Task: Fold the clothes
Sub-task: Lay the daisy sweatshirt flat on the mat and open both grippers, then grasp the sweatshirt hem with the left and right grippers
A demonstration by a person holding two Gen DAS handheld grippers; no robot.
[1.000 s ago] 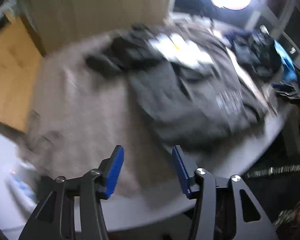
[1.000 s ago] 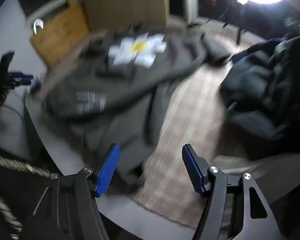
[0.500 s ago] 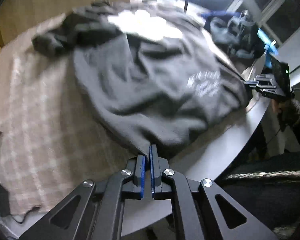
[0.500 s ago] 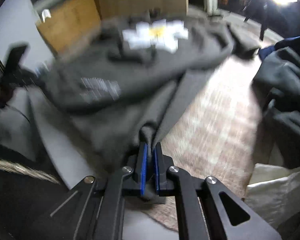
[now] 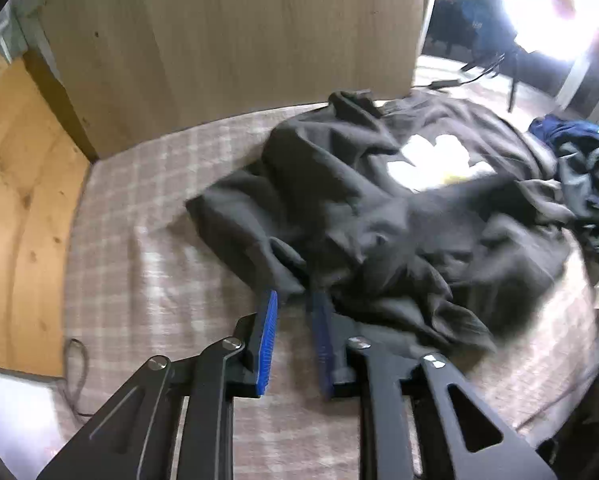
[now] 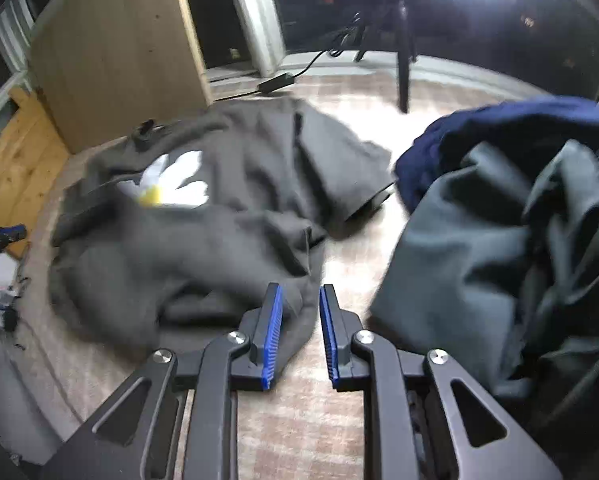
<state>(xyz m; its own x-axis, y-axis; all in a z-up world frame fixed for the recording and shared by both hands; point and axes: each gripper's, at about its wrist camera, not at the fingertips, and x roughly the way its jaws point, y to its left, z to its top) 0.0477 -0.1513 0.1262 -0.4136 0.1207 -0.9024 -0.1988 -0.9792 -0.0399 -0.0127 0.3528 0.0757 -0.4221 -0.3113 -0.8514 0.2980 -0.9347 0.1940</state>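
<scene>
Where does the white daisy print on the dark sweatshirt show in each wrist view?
Left wrist: daisy print upper right of centre, partly under a fold.
Right wrist: daisy print left of centre, above the fingers.
Shared landmark: wooden cabinet behind the sweatshirt.

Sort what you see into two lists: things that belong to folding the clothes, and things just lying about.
Belongs to the job:
dark grey sweatshirt with daisy print
heap of unfolded clothes
left gripper
right gripper

Lying about:
power adapter
tripod
wooden cabinet
</scene>
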